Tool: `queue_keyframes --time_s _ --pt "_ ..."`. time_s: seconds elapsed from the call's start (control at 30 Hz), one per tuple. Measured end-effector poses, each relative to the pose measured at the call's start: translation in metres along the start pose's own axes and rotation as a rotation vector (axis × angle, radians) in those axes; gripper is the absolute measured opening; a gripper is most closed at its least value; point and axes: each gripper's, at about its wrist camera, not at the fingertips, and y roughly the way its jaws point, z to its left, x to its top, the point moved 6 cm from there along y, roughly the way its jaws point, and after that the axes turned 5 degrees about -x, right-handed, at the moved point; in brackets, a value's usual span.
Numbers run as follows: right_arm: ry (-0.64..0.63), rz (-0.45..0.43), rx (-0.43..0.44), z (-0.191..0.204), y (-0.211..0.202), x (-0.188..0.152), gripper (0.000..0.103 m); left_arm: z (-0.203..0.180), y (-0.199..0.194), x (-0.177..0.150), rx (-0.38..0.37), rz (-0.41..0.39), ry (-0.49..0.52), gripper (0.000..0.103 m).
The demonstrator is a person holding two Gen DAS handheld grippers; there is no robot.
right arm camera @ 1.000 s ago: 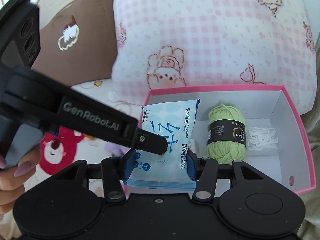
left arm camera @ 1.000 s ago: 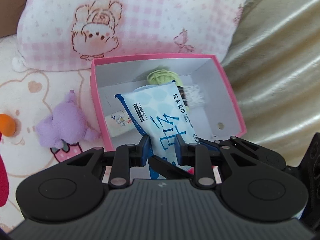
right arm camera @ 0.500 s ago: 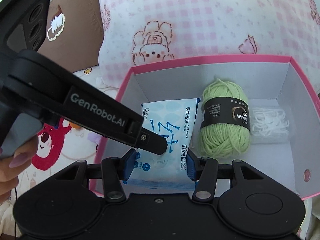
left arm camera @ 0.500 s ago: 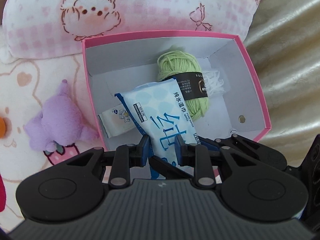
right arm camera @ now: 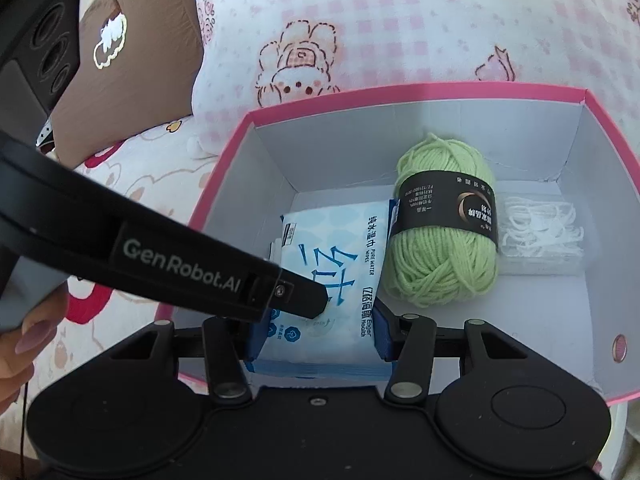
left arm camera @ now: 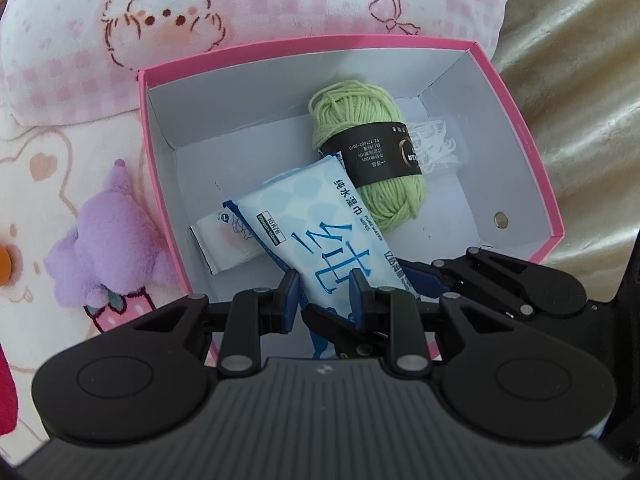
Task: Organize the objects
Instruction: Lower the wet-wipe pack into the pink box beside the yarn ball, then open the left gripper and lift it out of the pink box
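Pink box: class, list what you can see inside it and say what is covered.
Inside the pink box lie a green yarn ball, white string and a wet-wipes pack. A small white packet shows partly beneath the pack; the rest is covered.

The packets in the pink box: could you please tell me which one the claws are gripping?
The large blue wet-wipes pack, held by both claws; the small white packet lies untouched, partly beneath it.

One pink box (left arm camera: 516, 92), one wipes pack (left arm camera: 316, 232), one yarn ball (left arm camera: 368, 136), one purple plush (left arm camera: 108, 248)
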Motion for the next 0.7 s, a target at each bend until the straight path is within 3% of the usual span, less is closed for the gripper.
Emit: queue_keyframes --time_s 0.2,0.37,0.57,0.7 --pt "0.044 0.013 0.003 0.000 0.013 0.002 0.056 0.001 0.003 0.003 0.062 -0.027 0.047 0.024" --pt "0.026 0.069 -0.057 0.000 0.026 -0.005 0.056 0.009 -0.003 0.005 0.036 -0.089 0.026 0.024" --pt "0.039 0.053 -0.073 0.005 0.027 -0.007 0.058 0.014 -0.017 0.000 0.011 -0.137 0.025 0.024" --pt "0.056 0.053 -0.086 0.006 0.024 -0.006 0.058 0.013 -0.026 -0.006 0.009 -0.128 0.043 0.024"
